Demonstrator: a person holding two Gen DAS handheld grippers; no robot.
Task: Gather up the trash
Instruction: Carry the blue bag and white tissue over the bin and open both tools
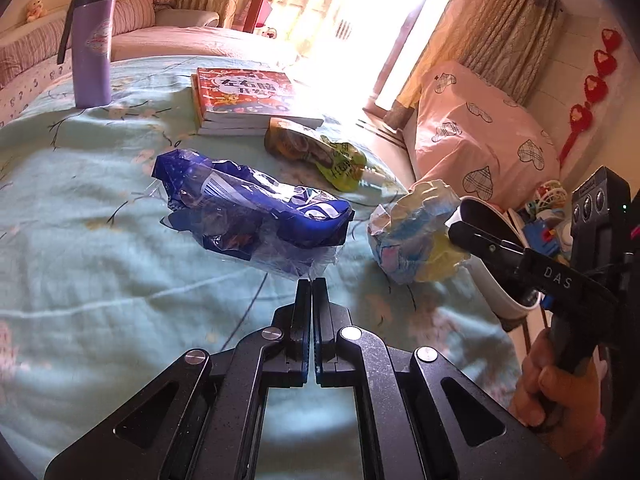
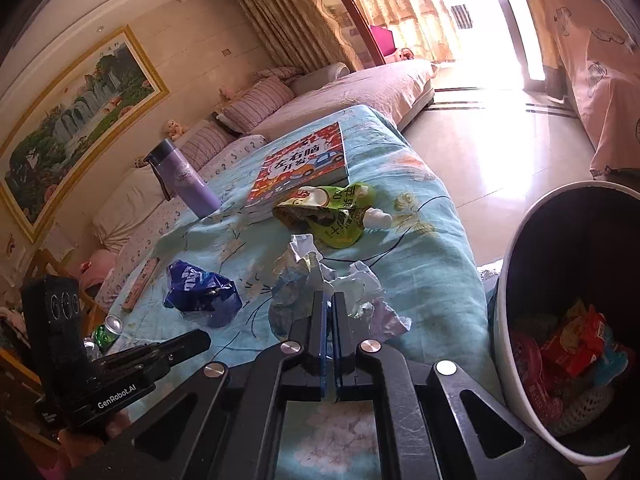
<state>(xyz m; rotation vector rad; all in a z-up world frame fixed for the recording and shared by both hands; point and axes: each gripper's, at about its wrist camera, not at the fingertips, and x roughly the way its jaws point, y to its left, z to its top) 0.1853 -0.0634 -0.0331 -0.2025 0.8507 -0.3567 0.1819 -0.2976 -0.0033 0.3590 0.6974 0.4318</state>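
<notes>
Both tools closed. Left gripper (image 1: 311, 281): jaws together, pinching the clear film edge of the blue wrapper (image 1: 256, 208), which lies mid-table. Right gripper (image 2: 330, 296): jaws together on the crumpled paper wad (image 2: 320, 292) near the table edge; from the left wrist cam its tips sit at the wad's side, so the grip looks shallow. Third piece, a green squeeze pouch (image 2: 332, 216) w/ white spout, lies just beside the books (image 2: 304, 168), untouched. Handling est.: all three items light and soft. Wrapper is thin, slick film, likely to slide or tear; take hold at a bunched fold, not a single layer. Paper wad is compressible, may shed loose sheets; grip through its centre. Pouch is floppy, poss. residue inside; take the stiff spout neck. Surface: table under a soft teal floral cloth (image 1: 100, 240), wrinkles could snag low jaws. White trash bin (image 2: 516, 280) stands just off the table edge, right side, part-filled w/ wrappers. Purple flask (image 1: 92, 48) upright at the far corner, well apart. Room: sofa, curtains, strong window glare, tiled floor.
</notes>
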